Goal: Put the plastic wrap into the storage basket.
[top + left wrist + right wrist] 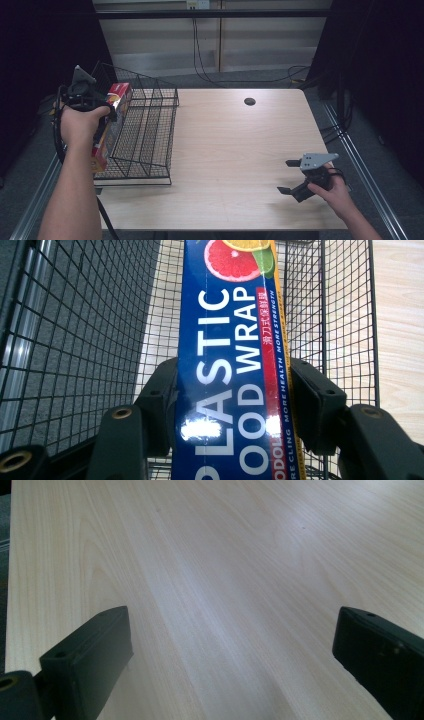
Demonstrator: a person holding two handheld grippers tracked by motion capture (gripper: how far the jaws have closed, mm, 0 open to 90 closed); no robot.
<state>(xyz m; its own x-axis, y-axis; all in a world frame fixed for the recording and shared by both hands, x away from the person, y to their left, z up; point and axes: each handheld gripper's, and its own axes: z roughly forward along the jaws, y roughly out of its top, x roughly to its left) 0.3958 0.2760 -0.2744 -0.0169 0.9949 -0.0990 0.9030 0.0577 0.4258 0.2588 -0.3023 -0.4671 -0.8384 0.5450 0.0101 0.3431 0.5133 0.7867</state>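
Gripping a plastic wrap box [230, 365] over the wire basket [145, 130], the left gripper [107, 107] sits at the left of the high view.

Its 2 jaws press both long sides of the blue box, which reads "PLASTIC FOOD WRAP" in white, with "MORE CLING MORE HEALTH MORE STRENGTH" along a side strip and citrus slices pictured at the top. At lower right, the right gripper [290, 176] rests on the wooden table [235, 150], jaws wide apart with nothing between them.
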